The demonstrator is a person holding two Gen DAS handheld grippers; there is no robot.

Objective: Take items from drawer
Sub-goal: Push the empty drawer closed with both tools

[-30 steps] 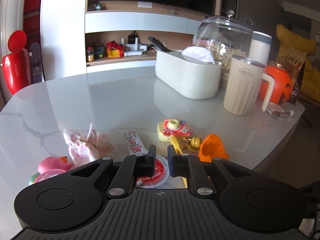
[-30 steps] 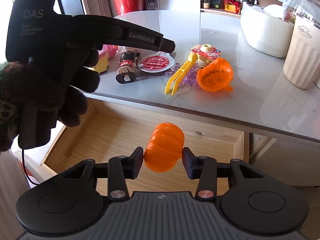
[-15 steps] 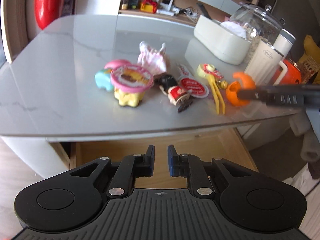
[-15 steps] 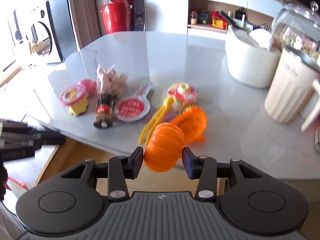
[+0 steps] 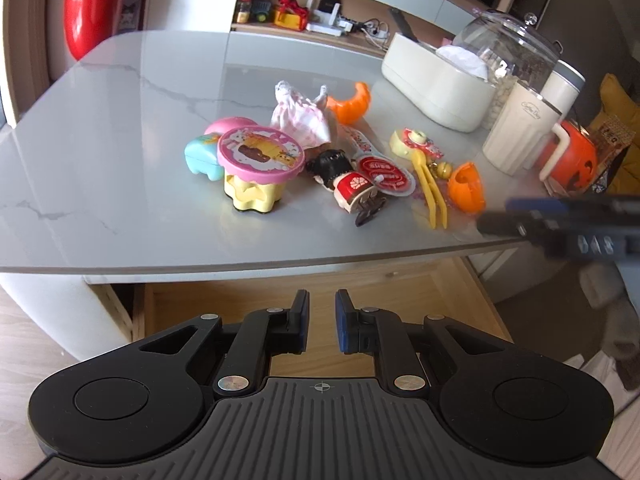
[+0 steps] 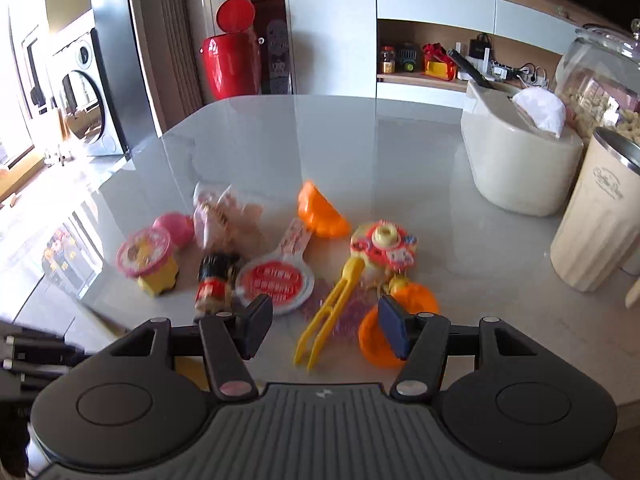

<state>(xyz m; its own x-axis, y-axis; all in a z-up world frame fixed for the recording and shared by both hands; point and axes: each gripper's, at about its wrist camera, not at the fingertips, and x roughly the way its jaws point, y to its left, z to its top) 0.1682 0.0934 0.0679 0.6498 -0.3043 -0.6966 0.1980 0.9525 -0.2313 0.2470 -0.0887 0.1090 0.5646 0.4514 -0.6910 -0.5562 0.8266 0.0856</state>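
My left gripper (image 5: pixel 322 324) hovers over the open wooden drawer (image 5: pixel 400 280) below the table edge, its jaws a narrow gap apart with nothing between them. My right gripper (image 6: pixel 326 326) is above the table's front edge; its jaws are opening and nothing is between them. One orange pumpkin shell (image 6: pixel 320 212) lies blurred at the back of the toys, beside the pink cloth doll (image 5: pixel 300 112). A second orange shell (image 6: pixel 396 320) sits by the right finger. In the left wrist view the right gripper (image 5: pixel 560 224) shows blurred at the right.
Toys on the grey marble table (image 5: pixel 120 120): pink-lidded yellow cup (image 5: pixel 258 156), small doll (image 5: pixel 344 176), red round packet (image 5: pixel 384 170), yellow tongs (image 5: pixel 432 196). Behind stand a white container (image 5: pixel 436 84), a glass jar (image 5: pixel 512 52) and a cream mug (image 5: pixel 520 128).
My right gripper rose from the drawer to the table, opened and let go of the orange pumpkin shell, which now lies among the toys. My left gripper drew back over the drawer.
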